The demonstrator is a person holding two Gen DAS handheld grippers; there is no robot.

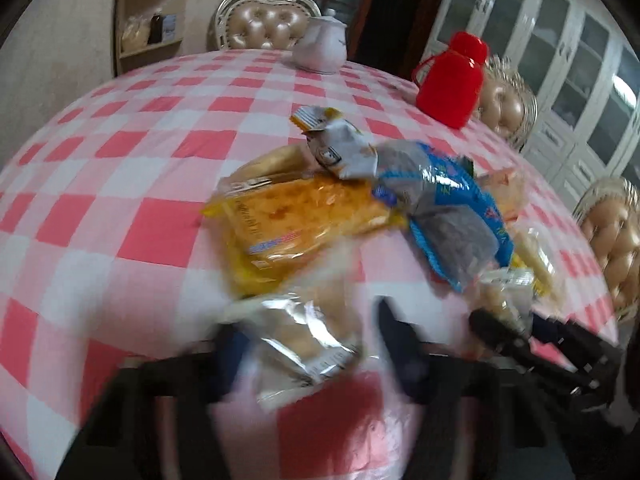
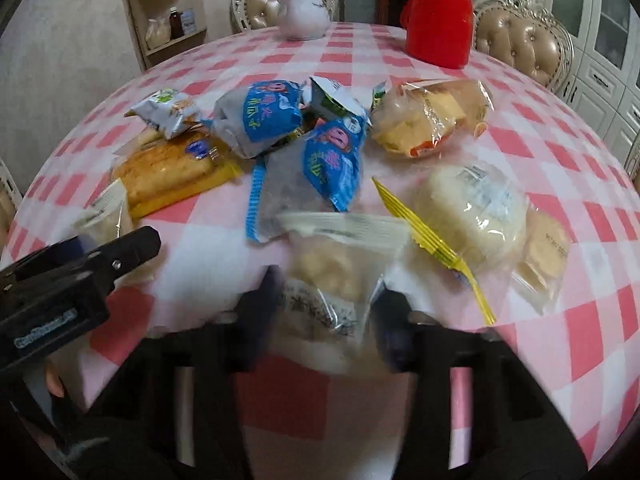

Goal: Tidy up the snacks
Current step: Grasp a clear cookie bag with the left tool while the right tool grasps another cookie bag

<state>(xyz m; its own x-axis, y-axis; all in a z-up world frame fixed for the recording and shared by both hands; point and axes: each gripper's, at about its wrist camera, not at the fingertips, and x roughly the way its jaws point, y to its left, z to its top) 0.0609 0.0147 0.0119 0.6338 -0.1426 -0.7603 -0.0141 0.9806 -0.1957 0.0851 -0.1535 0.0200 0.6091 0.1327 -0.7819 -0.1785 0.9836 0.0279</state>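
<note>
My left tongs (image 1: 304, 344) are clamped on a clear-wrapped pastry packet (image 1: 298, 332), the pads squeezing its crinkly film from both sides. My right tongs (image 2: 326, 312) are clamped on a second clear packet of pale biscuits (image 2: 332, 268) in the same way. Both packets look light and soft: the film gives under the pads and is glossy, so I judge it slippery, and the baked goods inside would crumble if I squeezed harder. The safest hold, I think, is on the crimped end seam or the loose film beside the filling, not across the pastry itself.

The blue-and-grey bag (image 2: 316, 172) in the middle of the heap is my landmark. The biscuit packet lies just in front of it, touching its near edge. To its left sits a yellow-wrapped golden bread (image 2: 172, 172), with a small white pouch (image 2: 164, 112) behind that. To its right lie a round white bun in film (image 2: 476, 208) and, further back, a sliced sandwich bread (image 2: 432, 116). Well behind it on the checked tabletop (image 2: 580, 184) stand a white teapot (image 2: 304, 12) and a red flask (image 2: 440, 16).
</note>
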